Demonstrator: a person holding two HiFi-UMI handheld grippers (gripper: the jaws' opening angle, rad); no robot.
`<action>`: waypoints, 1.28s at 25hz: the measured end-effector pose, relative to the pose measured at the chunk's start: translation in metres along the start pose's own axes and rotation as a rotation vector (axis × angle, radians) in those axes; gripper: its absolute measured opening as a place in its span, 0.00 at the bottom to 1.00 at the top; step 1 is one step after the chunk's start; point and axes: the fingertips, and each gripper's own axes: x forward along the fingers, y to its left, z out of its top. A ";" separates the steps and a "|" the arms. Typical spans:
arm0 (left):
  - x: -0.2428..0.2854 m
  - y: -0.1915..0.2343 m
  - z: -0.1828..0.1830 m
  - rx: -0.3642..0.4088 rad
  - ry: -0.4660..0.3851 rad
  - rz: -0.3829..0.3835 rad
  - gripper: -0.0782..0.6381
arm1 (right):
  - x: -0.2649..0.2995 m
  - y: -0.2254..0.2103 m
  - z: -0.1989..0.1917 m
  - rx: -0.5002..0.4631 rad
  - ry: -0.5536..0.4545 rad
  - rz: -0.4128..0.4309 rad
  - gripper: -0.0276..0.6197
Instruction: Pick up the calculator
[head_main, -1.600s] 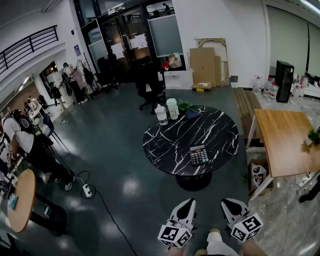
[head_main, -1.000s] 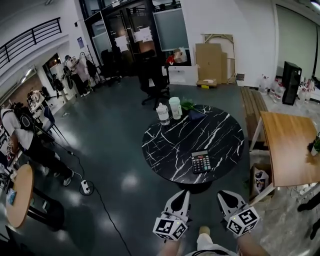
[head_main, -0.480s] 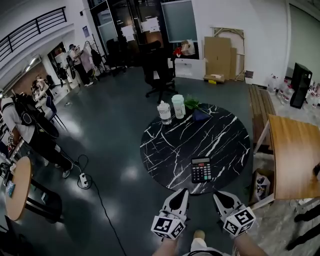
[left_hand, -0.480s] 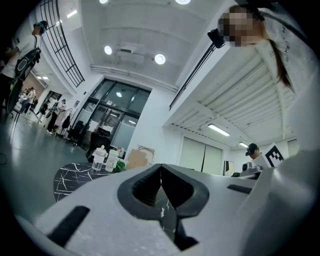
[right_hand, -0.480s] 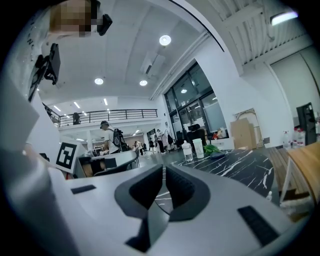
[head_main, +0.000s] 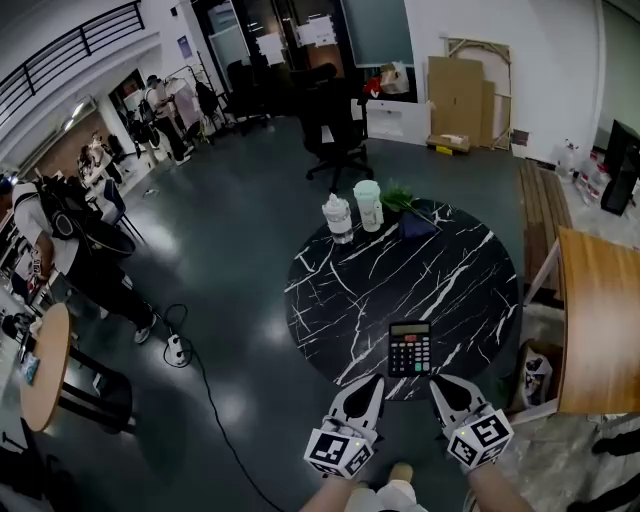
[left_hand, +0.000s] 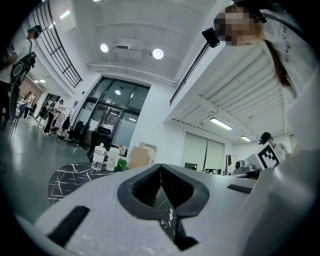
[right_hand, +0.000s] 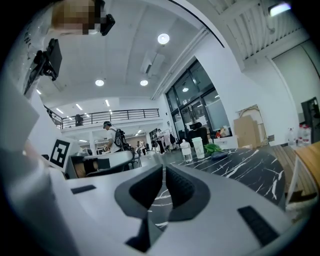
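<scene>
A black calculator (head_main: 409, 348) with grey keys lies flat near the front edge of the round black marble table (head_main: 340, 290). My left gripper (head_main: 368, 385) hangs just before the table's edge, left of the calculator, its jaws shut with nothing in them. My right gripper (head_main: 443, 384) is level with it, just right of and below the calculator, also shut and empty. Both point level towards the table. In the left gripper view the tips (left_hand: 161, 166) meet; in the right gripper view the tips (right_hand: 164, 167) meet too. The calculator is hidden in both gripper views.
A clear bottle (head_main: 338, 218), a pale green cup (head_main: 368, 205), green leaves and a dark cloth (head_main: 416, 224) stand at the table's far edge. A wooden table (head_main: 600, 320) is at the right, an office chair (head_main: 336, 128) beyond, and a power strip (head_main: 176, 350) with its cable on the floor.
Both grippers and the camera have moved forward to the table. The calculator, earlier well ahead of the tips, now lies just beyond and between them. Both jaws stayed shut.
</scene>
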 end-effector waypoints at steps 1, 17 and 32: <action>0.002 0.003 -0.003 -0.002 0.006 0.002 0.12 | 0.003 -0.002 -0.003 -0.004 0.009 0.000 0.06; 0.078 0.078 -0.049 0.008 0.006 -0.014 0.12 | 0.078 -0.069 -0.034 -0.112 0.102 -0.001 0.06; 0.090 0.124 -0.074 0.014 -0.052 0.067 0.12 | 0.155 -0.159 -0.106 -0.165 0.631 0.348 0.29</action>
